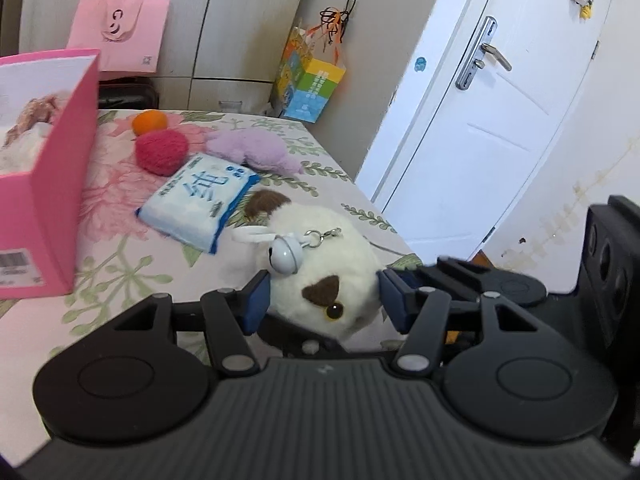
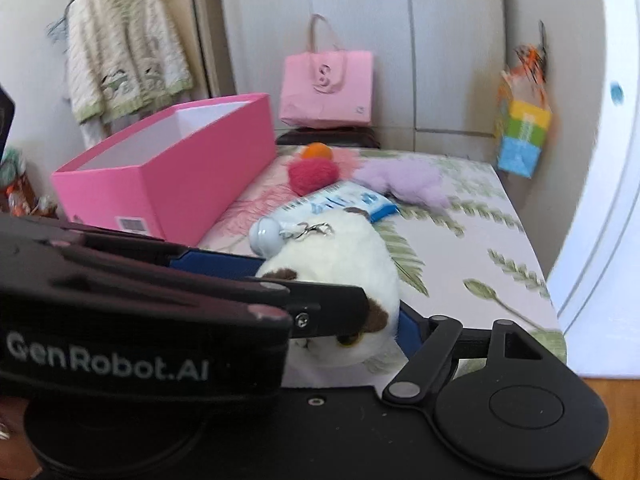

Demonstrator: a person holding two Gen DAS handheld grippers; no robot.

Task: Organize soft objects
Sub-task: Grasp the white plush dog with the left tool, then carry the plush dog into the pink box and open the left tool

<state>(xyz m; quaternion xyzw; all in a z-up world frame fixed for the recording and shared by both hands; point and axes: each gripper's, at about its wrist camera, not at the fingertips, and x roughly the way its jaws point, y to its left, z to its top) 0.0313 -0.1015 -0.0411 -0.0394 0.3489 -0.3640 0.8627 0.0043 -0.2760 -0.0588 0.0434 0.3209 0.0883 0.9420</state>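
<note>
Both grippers, left gripper [image 1: 324,296] and right gripper [image 2: 332,316], clamp half-closed on one white plush toy [image 1: 320,264] (bell attached) above the bed's [image 1: 120,280] near edge, presumably bound for the pink box [image 2: 168,176].

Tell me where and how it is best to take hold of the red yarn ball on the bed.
Grip the red ball across its round middle, coming from above and from the near side. The orange ball touches it behind, the tissue pack lies close on its right, and the pink box stands to its left, so the top is probably the freest way in.
</note>
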